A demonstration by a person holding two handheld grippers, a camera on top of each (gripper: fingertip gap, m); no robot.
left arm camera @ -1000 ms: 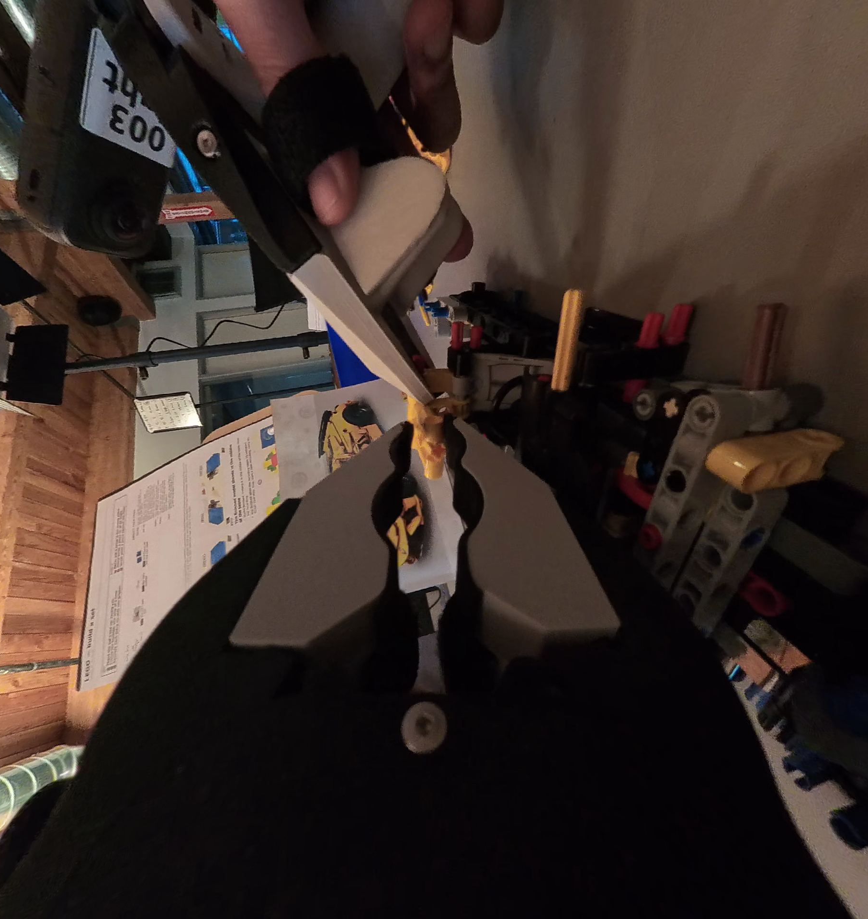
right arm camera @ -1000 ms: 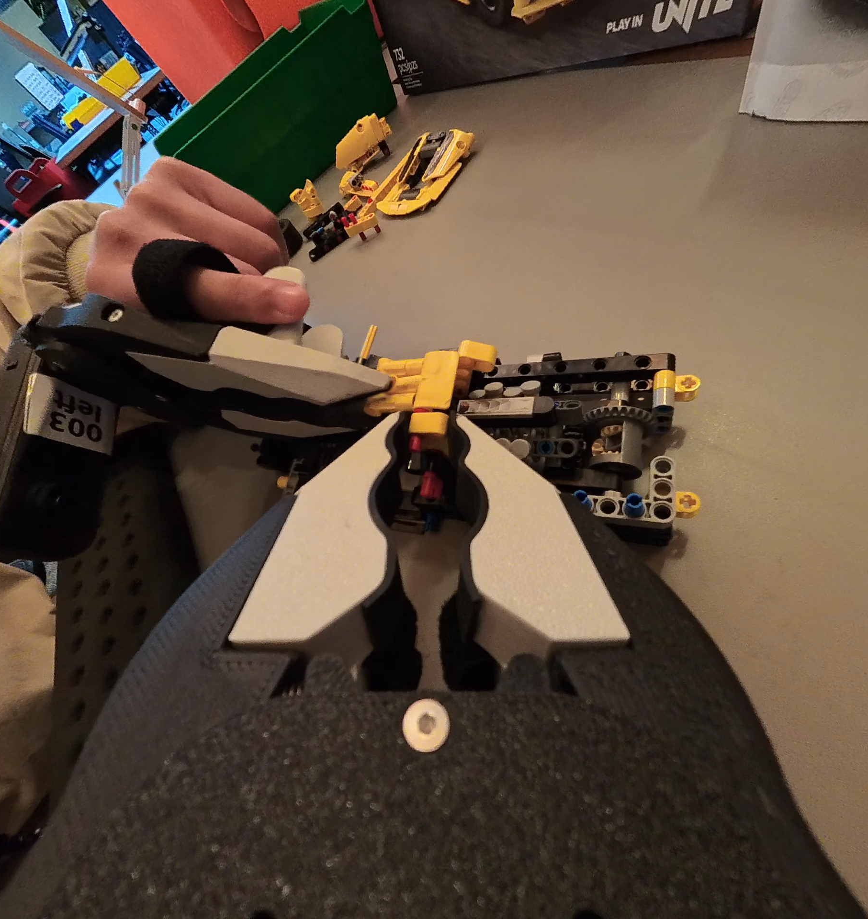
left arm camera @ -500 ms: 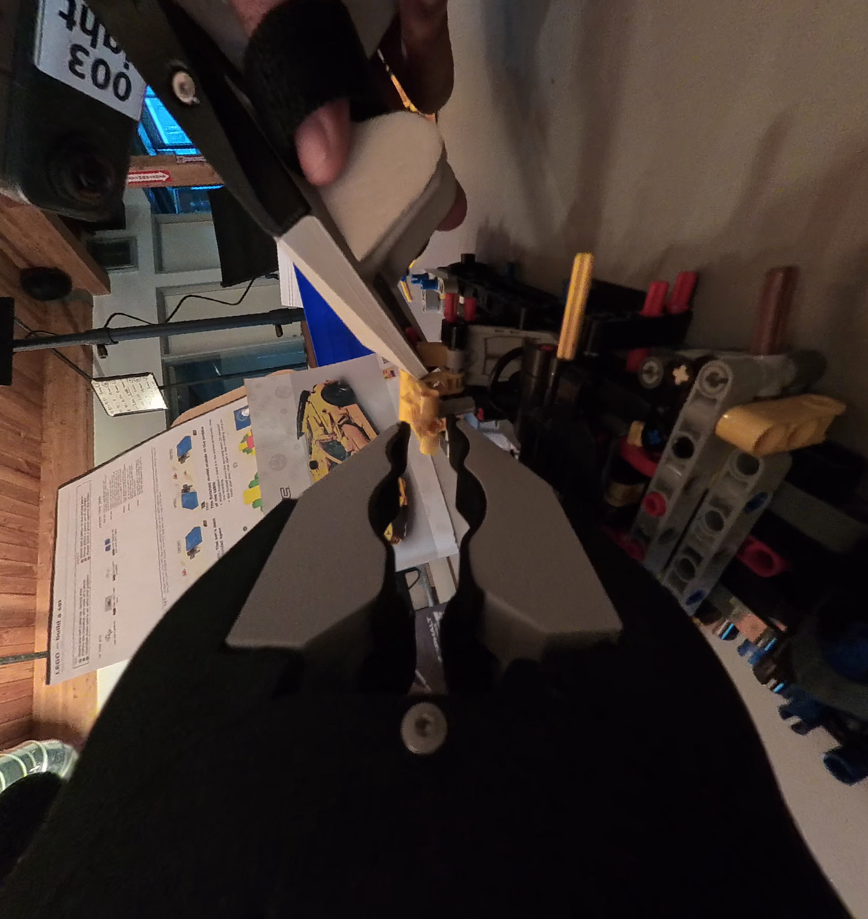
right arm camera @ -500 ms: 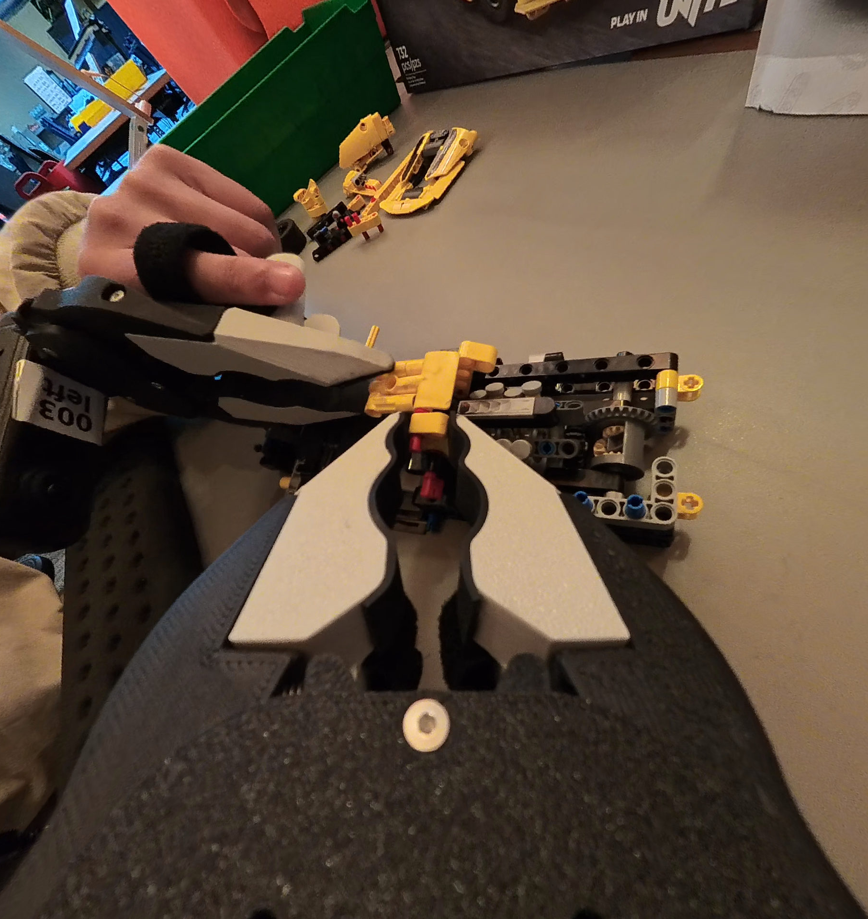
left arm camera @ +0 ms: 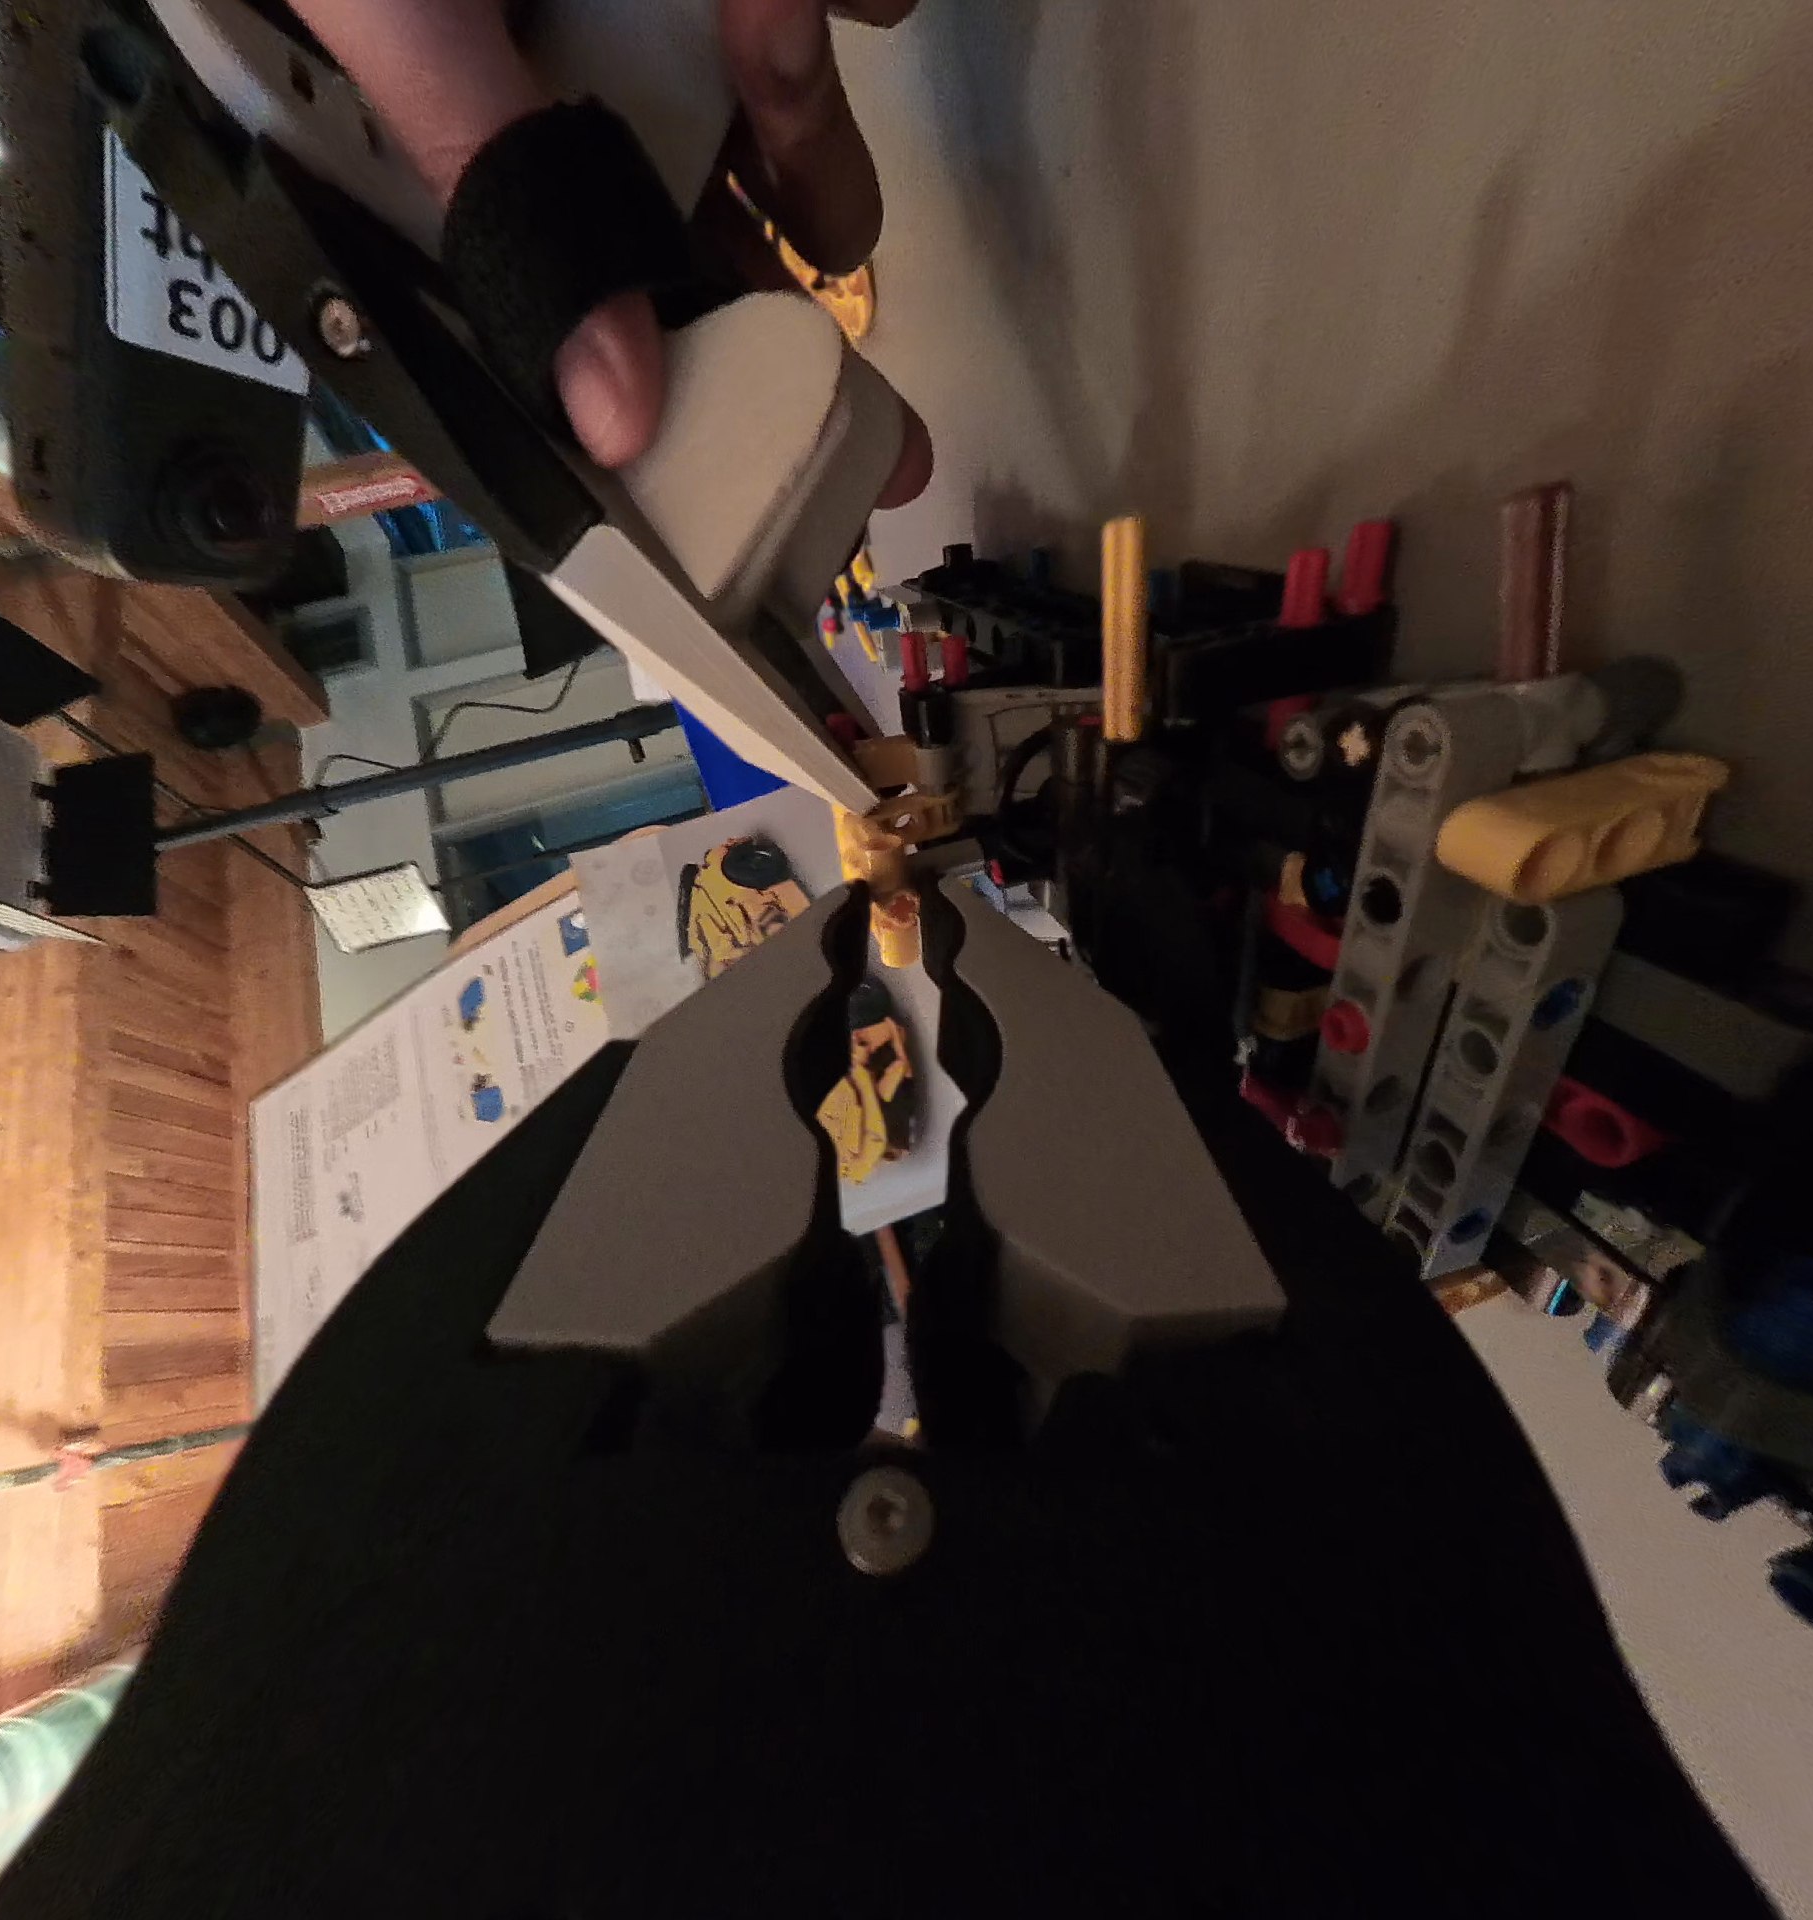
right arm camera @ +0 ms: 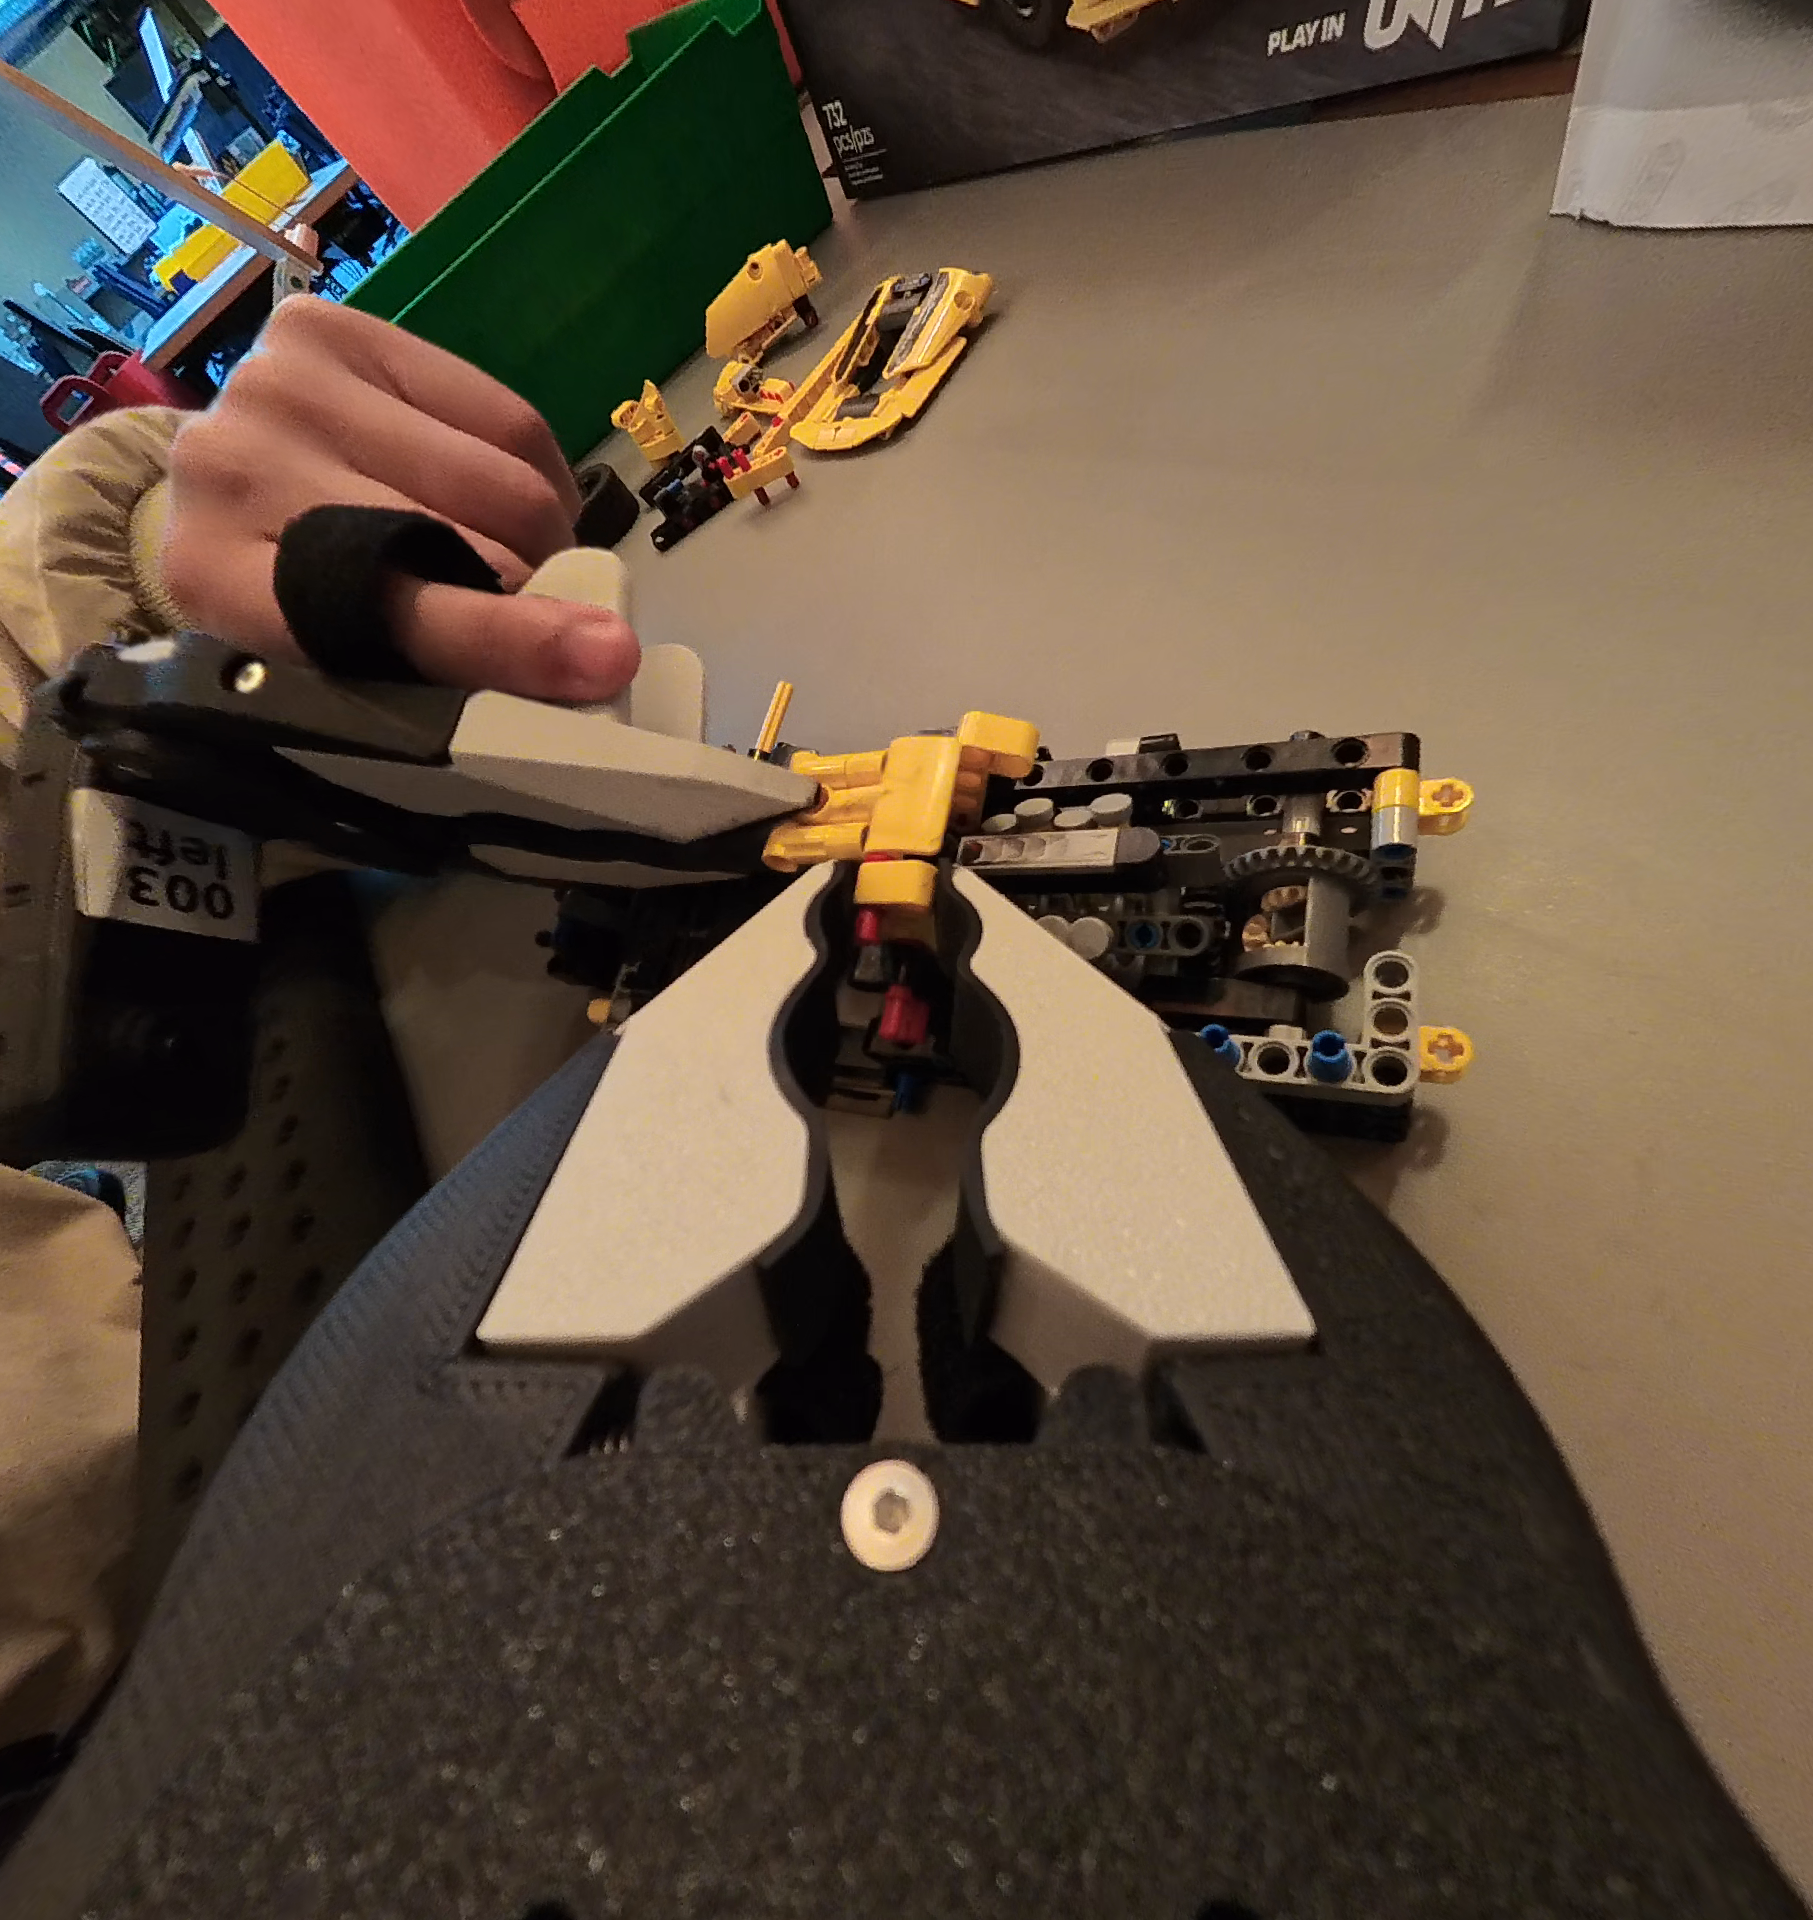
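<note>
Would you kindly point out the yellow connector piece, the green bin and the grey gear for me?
yellow connector piece (right arm camera: 917,800), right wrist view, on its square middle block.
green bin (right arm camera: 611,239), right wrist view, on its side wall.
grey gear (right arm camera: 1286,864), right wrist view, on its toothed rim.

Grey table (right arm camera: 1349,436), matte. Directly ahead of the right gripper (right arm camera: 894,883): black-and-grey brick chassis (right arm camera: 1245,894). Farther ahead, left: loose yellow brick parts (right arm camera: 860,364), green bin (right arm camera: 611,249), dark box (right arm camera: 1141,94). Far right: white sheet (right arm camera: 1712,135).
</note>
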